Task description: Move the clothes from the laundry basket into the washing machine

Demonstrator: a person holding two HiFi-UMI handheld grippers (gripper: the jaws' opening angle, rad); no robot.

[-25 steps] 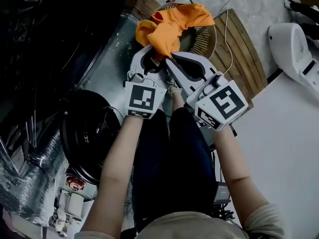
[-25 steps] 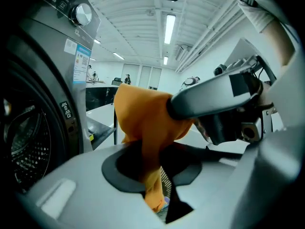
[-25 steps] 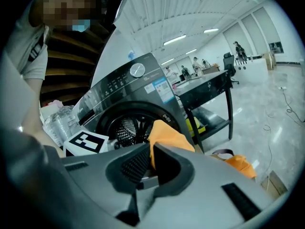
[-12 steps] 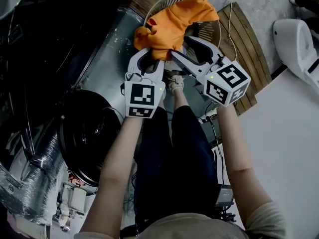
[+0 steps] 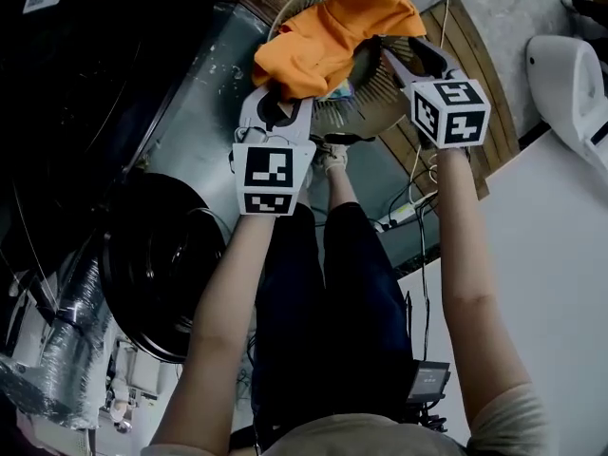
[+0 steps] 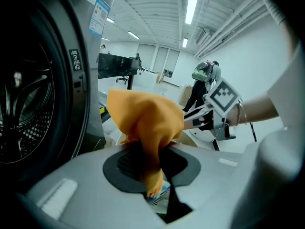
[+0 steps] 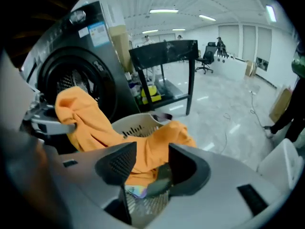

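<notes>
An orange garment (image 5: 323, 41) hangs over the round laundry basket (image 5: 380, 112). My left gripper (image 5: 282, 95) is shut on one end of the garment (image 6: 143, 118); its jaws have just been closing on the cloth bunched between the pads. My right gripper (image 5: 404, 53) stands open at the basket's right side. Its jaws have just been opening, and the garment (image 7: 90, 123) lies beyond them, not pinched. The washing machine's open drum (image 6: 24, 118) is to the left, its round door (image 5: 157, 264) swung out below.
The basket (image 7: 136, 125) sits on a wooden board (image 5: 470, 74). A white appliance (image 5: 570, 74) stands at the right. Cables (image 5: 408, 212) run along the floor by the person's legs. A black table (image 7: 167, 51) stands behind the basket.
The right gripper has let go of the orange garment and moved right and further away, over the basket. The left gripper keeps its hold and has sunk a little with the cloth.
</notes>
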